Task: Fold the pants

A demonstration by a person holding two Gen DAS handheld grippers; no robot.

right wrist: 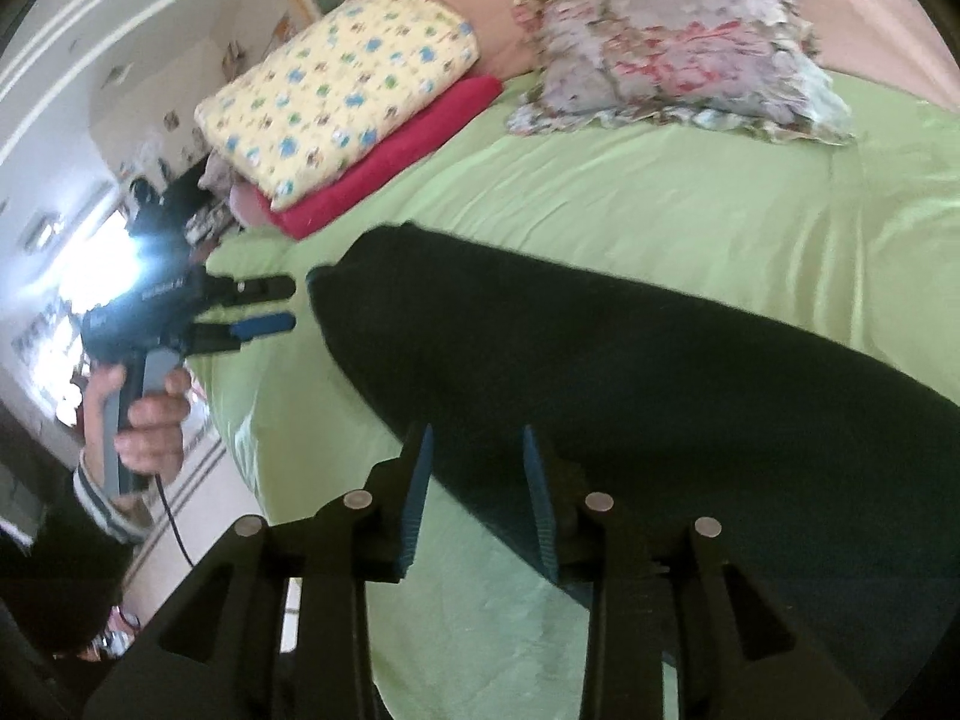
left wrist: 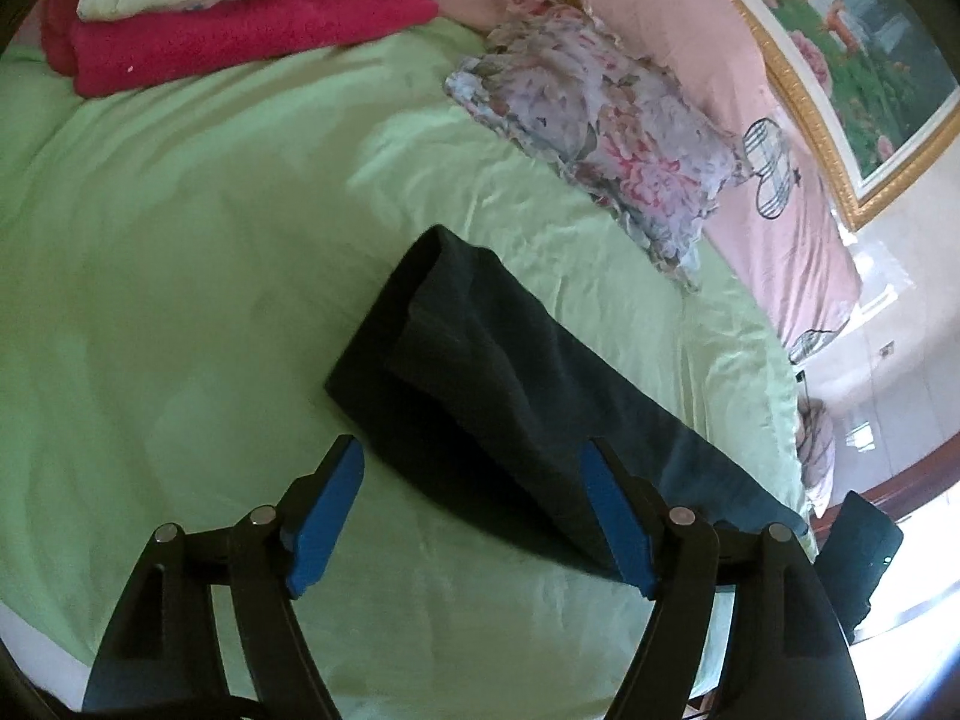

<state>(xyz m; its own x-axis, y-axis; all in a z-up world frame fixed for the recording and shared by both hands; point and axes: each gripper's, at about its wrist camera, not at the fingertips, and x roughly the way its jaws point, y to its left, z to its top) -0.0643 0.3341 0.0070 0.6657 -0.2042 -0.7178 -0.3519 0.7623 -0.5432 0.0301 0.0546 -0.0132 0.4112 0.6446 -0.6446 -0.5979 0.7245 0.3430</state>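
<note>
A: Left wrist view shows your pants [left wrist: 480, 372] lying folded lengthwise on the green sheet [left wrist: 180, 276], dark and limp, running from near the flowered pillow [left wrist: 600, 120] toward the bed's edge.

B: And my grippers?

A: Your left gripper [left wrist: 474, 516] stands wide, nothing pinched; one blue pad overlaps the cloth's edge. Your right gripper [right wrist: 474, 498] is narrower, also holding nothing, just above the fabric.

B: How will it handle?

A: Soft, light and floppy, I judge; it'll sag and slide. Pinch both layers at the hem corners, then carry them over together.
</note>
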